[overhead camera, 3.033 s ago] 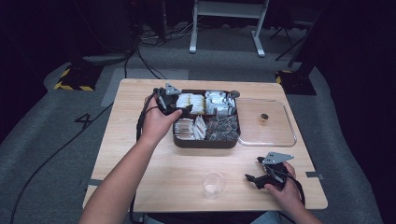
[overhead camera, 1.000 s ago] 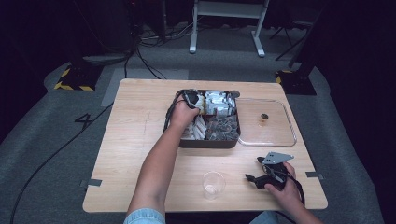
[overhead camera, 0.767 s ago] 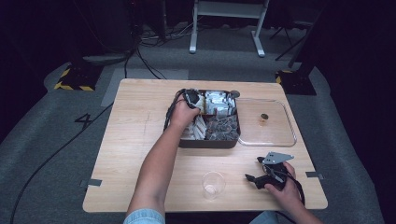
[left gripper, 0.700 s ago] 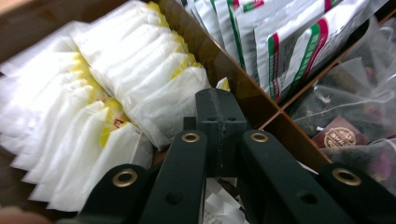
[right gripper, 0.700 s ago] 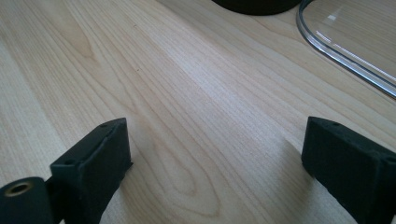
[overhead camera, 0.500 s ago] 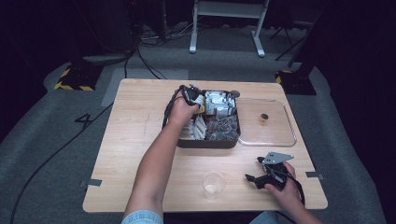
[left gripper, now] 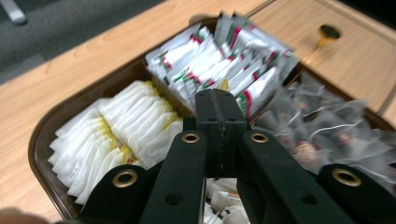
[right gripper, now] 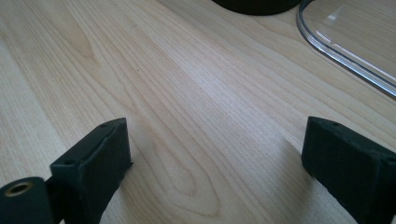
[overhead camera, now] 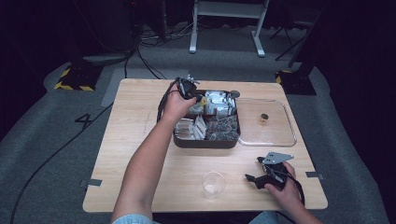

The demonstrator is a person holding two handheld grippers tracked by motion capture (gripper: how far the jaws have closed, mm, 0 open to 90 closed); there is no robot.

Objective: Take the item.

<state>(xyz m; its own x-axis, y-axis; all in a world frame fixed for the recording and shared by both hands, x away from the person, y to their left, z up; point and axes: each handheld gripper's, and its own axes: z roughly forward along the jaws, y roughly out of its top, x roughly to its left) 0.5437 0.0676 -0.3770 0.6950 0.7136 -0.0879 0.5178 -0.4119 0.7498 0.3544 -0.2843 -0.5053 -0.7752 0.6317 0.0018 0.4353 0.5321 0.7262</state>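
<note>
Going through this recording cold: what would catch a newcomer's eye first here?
First the dark compartment tray at the middle of the table, packed with white sachets, red-and-green printed packets and clear tea bags. The left gripper hangs right over it with its jaws pressed together above the divider between packets. Nearer the person, a clear plastic cup stands alone, and the right gripper rests wide open on bare wood.
</note>
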